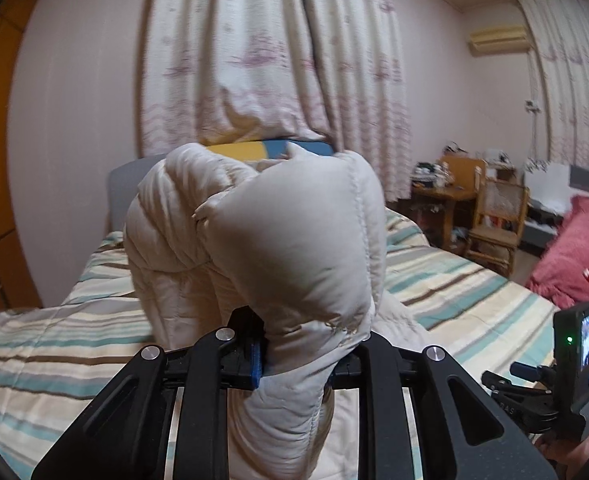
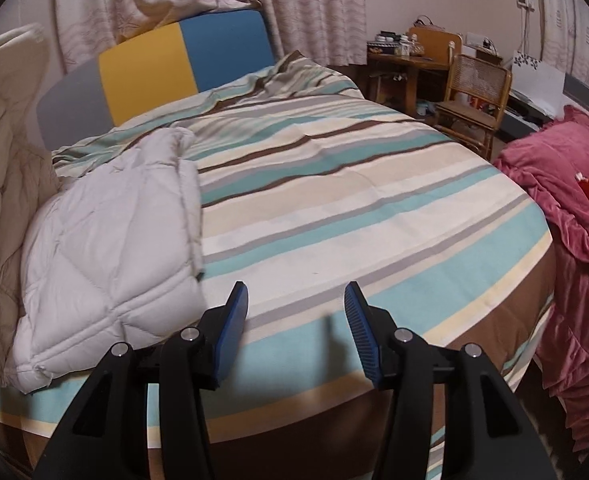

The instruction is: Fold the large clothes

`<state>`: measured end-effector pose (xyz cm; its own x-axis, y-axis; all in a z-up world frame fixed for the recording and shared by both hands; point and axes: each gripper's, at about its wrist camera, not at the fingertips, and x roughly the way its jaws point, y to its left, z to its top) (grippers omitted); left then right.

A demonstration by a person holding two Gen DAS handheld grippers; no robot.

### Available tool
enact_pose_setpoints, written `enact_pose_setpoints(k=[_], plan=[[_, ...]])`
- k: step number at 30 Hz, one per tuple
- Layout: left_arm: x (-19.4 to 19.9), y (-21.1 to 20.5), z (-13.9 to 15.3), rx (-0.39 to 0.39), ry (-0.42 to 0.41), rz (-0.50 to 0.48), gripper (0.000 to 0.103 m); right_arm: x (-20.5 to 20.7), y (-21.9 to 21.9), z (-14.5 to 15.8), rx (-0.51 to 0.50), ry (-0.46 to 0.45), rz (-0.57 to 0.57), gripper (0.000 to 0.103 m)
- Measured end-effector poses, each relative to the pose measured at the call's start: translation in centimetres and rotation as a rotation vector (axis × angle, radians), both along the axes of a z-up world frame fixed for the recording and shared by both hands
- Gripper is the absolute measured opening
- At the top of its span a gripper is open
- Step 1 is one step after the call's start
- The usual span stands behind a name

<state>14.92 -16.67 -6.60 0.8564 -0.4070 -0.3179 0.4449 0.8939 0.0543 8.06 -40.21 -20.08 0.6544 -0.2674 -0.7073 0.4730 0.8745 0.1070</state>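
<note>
The quilted cream jacket (image 1: 278,248) is held up above the striped bedspread (image 1: 46,344), a thick fold of it pinched between the blue-padded fingers of the left gripper (image 1: 298,368), which is closed tight on the fabric. In the right wrist view, the same jacket (image 2: 110,248) is seen draped over the left part of the bedspread (image 2: 334,200), its lower panel lying flat near the bed's front edge and its upper part lifted out of frame at the left. Just right of that panel, the right gripper (image 2: 296,320) is held over the bedspread with its fingers spread wide and nothing between them. Behind the bedspread, a yellow and blue headboard (image 2: 182,56) is seen. At its right edge, a red blanket (image 2: 566,216) is piled.
</note>
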Motion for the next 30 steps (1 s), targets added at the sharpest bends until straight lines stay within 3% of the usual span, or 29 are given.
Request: enact_pose_setpoints(k=[4, 14, 18, 23, 27, 30], plan=[[0.2, -2.8, -1.4, 0.047, 0.024, -0.058, 0.02, 0.6, -1.1, -0.3, -0.042, 0.043, -0.025, 0.051], [0.9, -9.4, -6.2, 0.189, 0.085, -0.166, 0.022, 0.1, -3.8, 0.0, -0.045, 0.045, -0.092, 0.052], [1.1, -10.7, -8.2, 0.212, 0.132, -0.207, 0.035, 0.2, -4.4, 0.0, -0.059, 0.05, -0.105, 0.053], [0.6, -11.4, -9.8, 0.223, 0.133, -0.232, 0.047, 0.3, -5.0, -0.5, -0.018, 0.053, -0.114, 0.053], [-0.4, -11.4, -9.9, 0.206, 0.138, -0.304, 0.079, 0.4, -5.0, -0.6, -0.003, 0.051, -0.112, 0.053], [-1.3, -10.7, -8.8, 0.153, 0.158, -0.344, 0.081, 0.3, -5.0, -0.4, 0.007, 0.041, -0.11, 0.053]])
